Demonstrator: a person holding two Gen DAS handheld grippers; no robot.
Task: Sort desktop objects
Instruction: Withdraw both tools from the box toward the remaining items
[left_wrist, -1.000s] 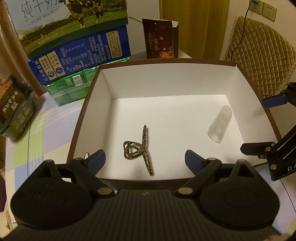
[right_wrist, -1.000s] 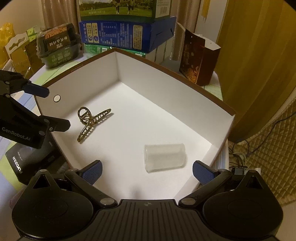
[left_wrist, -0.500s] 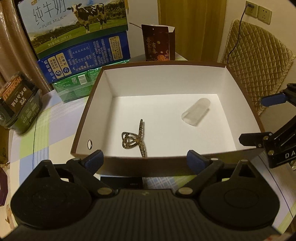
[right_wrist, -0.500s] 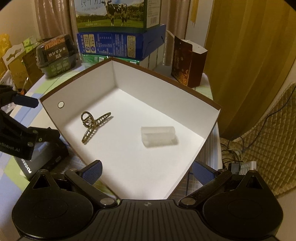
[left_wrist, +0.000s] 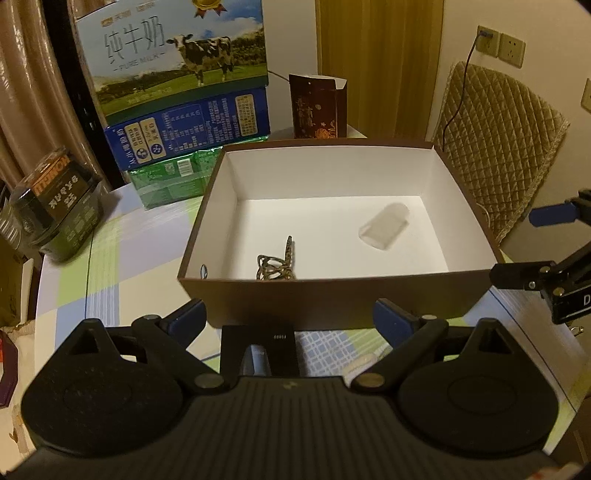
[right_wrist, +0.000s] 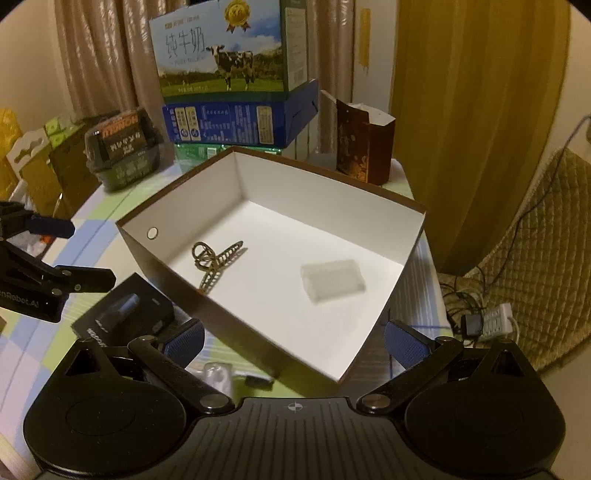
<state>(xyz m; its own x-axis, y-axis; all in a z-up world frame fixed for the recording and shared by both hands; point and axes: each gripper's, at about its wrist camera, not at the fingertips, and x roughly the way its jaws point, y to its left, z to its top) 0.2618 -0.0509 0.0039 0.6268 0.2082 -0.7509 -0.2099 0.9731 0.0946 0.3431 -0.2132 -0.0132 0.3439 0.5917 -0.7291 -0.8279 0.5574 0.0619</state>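
You had the hair clip (right_wrist: 216, 263) and clear cup (right_wrist: 331, 279) lying in the box (left_wrist: 332, 301). Both grippers, left (left_wrist: 290, 321) and right (right_wrist: 293, 338), were spread wide and held nothing. The black case (right_wrist: 123, 314) and small packet (right_wrist: 218, 376) remained on the table.

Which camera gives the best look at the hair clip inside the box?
The right wrist view. There the hair clip lies in full sight on the white floor of the box, loops and toothed prongs both visible. In the left wrist view the box's near wall hides the lower part of the hair clip.
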